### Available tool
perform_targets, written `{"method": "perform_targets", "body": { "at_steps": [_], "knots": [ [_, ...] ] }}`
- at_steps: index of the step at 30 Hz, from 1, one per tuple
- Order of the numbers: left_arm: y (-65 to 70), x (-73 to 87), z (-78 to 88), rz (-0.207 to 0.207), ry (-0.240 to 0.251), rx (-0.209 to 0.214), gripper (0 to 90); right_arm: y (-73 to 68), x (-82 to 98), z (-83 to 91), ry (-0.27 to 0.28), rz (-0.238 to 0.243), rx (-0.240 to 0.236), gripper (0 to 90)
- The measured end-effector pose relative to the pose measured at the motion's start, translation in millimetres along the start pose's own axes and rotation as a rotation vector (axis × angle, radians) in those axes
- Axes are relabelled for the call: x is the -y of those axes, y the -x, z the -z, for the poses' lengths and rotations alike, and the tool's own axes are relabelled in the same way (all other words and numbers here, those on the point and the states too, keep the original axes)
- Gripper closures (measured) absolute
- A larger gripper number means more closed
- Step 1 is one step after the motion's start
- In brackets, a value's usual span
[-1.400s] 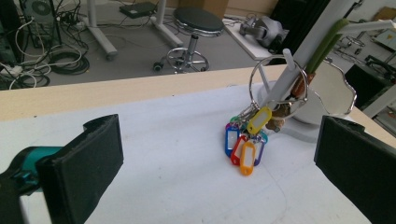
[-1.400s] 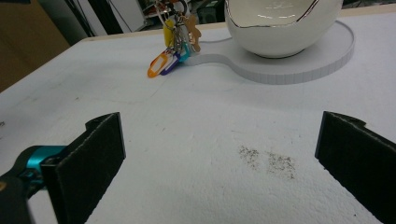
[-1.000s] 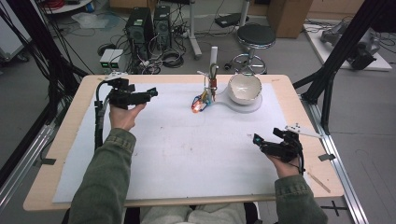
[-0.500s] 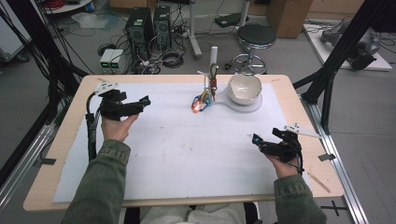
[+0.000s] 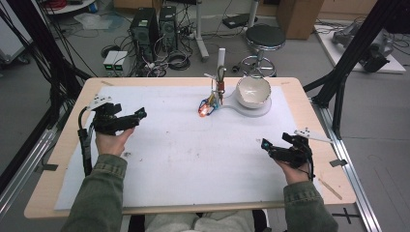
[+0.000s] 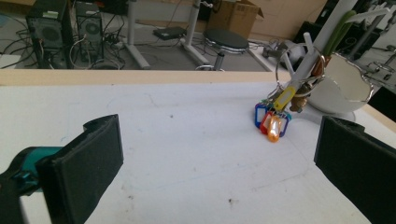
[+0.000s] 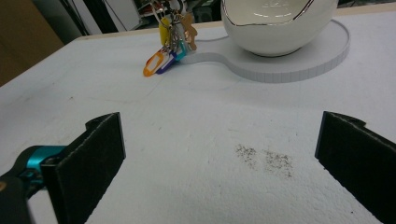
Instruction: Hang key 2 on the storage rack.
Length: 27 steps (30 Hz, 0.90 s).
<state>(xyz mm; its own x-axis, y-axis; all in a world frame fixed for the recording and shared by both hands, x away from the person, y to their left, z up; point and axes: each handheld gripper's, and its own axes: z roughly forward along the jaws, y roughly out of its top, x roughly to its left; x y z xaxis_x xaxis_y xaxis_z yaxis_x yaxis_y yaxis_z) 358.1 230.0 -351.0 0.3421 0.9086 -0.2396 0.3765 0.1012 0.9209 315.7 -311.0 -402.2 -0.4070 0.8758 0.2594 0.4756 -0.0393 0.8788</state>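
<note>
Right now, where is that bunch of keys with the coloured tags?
In the high view the bunch of keys lies at the table's far middle, hanging from a small stand just left of the white bowl.

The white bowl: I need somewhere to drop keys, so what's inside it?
The white bowl looks empty in the high view, where its pale inside shows. The key bunch hangs beside it.

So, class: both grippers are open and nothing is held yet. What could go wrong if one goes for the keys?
1. The bunch of keys hangs from a thin stand; a pull might tip the stand.
2. The white bowl sits right beside it, so a wide-open left gripper or right gripper could knock it.
3. The tags are bunched together, so the jaws may catch just one.
</note>
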Motion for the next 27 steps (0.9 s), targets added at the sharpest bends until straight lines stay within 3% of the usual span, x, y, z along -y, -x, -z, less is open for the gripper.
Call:
{"method": "perform_targets", "body": {
  "at_steps": [8,17,22,27],
  "knots": [
    [-6.9,15.6,12.8,0.008,0.023,0.001,1.6,-0.3,0.3,-0.6,-0.003,0.002,0.004,0.6],
    [-18.2,34.6,29.3,0.014,0.026,-0.052,1.6,0.4,1.0,0.8,0.002,-0.005,0.012,0.6],
    [-27.8,46.7,45.5,0.029,0.059,-0.095,1.6,1.3,1.2,2.0,0.006,-0.004,0.020,0.6],
    [-31.3,49.3,56.0,0.029,0.139,-0.123,1.6,1.2,1.3,3.2,0.011,-0.001,0.027,0.6]
  ]
}}
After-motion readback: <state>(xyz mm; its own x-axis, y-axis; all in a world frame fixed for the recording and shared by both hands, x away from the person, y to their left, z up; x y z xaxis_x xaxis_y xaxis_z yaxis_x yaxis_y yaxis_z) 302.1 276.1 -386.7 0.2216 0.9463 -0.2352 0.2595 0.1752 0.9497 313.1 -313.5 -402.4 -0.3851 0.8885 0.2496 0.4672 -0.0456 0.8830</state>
